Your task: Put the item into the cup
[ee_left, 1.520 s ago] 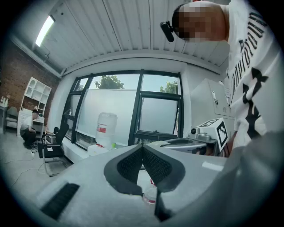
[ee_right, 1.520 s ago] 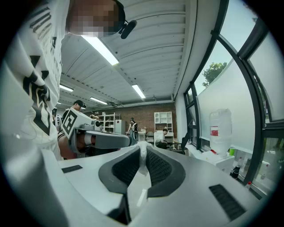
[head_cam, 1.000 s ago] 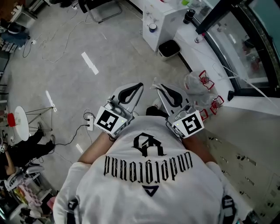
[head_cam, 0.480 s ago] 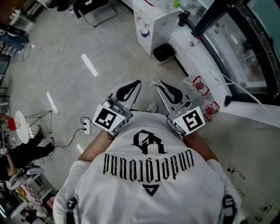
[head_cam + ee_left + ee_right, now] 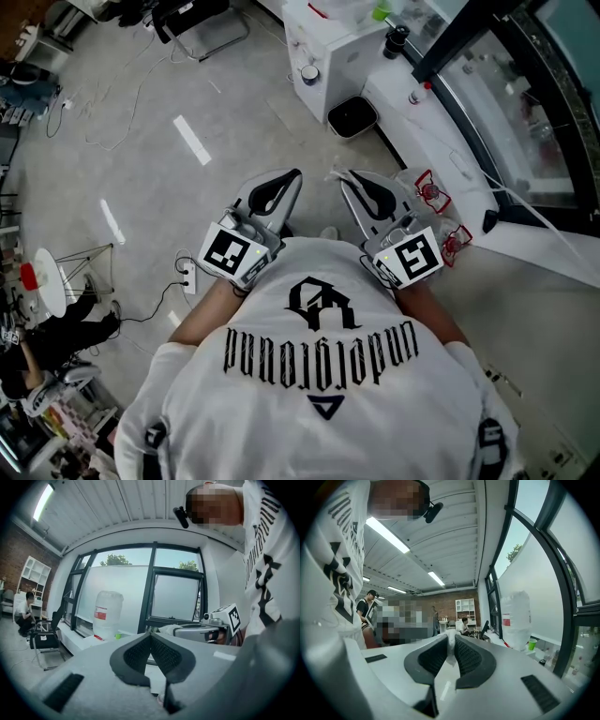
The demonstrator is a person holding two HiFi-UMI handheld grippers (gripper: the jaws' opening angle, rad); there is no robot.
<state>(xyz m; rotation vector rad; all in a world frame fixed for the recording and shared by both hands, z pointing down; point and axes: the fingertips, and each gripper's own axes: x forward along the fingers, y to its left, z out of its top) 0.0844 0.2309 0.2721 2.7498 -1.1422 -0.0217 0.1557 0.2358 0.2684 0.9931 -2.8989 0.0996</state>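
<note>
I hold both grippers close to my chest, above the floor. My right gripper (image 5: 339,176) (image 5: 450,641) is shut on a small white crumpled scrap (image 5: 449,645), whose tip pokes out past the jaws as a white wisp (image 5: 332,174). My left gripper (image 5: 292,176) (image 5: 150,635) is shut, its pads pressed together with nothing between them. A small green cup (image 5: 532,644) (image 5: 117,635) stands on the white window ledge next to a big white jug (image 5: 515,620) (image 5: 108,613), well away from both grippers.
A white counter (image 5: 441,141) runs along the window on the right, with a black bin (image 5: 352,116) and a white cabinet (image 5: 323,47) at its far end. A clear plastic bag (image 5: 417,187) lies by the right gripper. Cables (image 5: 141,89) trail over the grey floor. People sit far off.
Both grippers keep the same shut pose at my chest. The surroundings have shifted slightly in the head view as I move; the bin and cabinet sit a little higher in the picture.
</note>
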